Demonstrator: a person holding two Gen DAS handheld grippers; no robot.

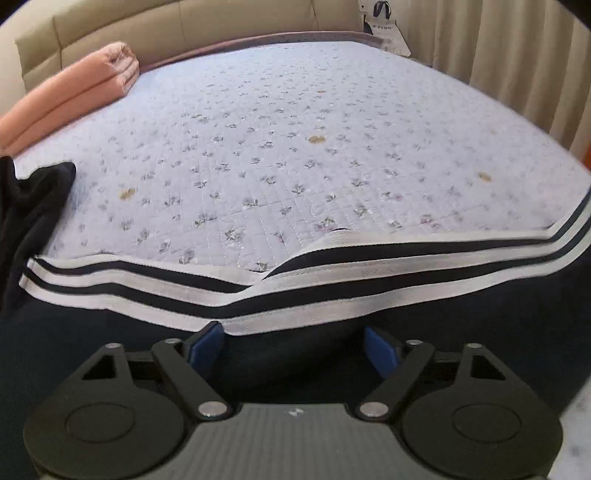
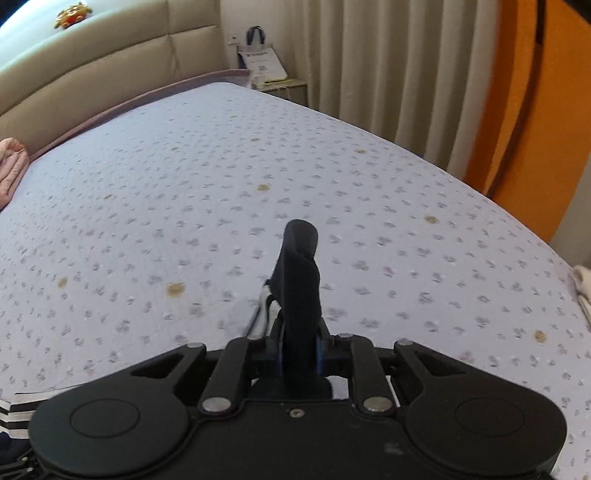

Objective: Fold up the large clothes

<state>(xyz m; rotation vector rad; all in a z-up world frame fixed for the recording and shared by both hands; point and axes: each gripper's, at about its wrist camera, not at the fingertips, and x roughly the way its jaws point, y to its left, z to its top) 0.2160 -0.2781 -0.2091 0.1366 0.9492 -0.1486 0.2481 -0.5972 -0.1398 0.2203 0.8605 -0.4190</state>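
Pale lilac quilted bedspread with a small flower print [image 1: 295, 147] covers a wide bed, backed by a padded beige headboard [image 1: 147, 26] and cream pleated curtains [image 2: 369, 66]; an orange wall panel [image 2: 524, 110] stands beyond the curtains in the right wrist view.

Directly ahead of the left gripper [image 1: 295, 350] lies the dark navy garment with a black-and-white striped ribbed band [image 1: 258, 288]. That band runs crosswise to the fingers, its long axis going from their left side to their right, and it buckles upward slightly just beyond the fingertips. The navy cloth fills the space under and between the blue pads [image 1: 205, 347], which stand wide apart and do not press on it. More of the dark cloth is heaped off to the left of the fingers.

On the right gripper [image 2: 299, 354] the jaws are drawn nearly together and clamp a rolled fold of the same navy fabric, which rises upright past the fingertips, its length in line with the fingers. A bit of striped band shows just left of that fold, and another piece lies at the lower left edge of the view.

Far ahead and left of both grippers rests a folded salmon-pink blanket [image 1: 74, 88]. A white paper bag with dark handles [image 2: 262, 59] sits by the bed's far corner; its print is too small to read.
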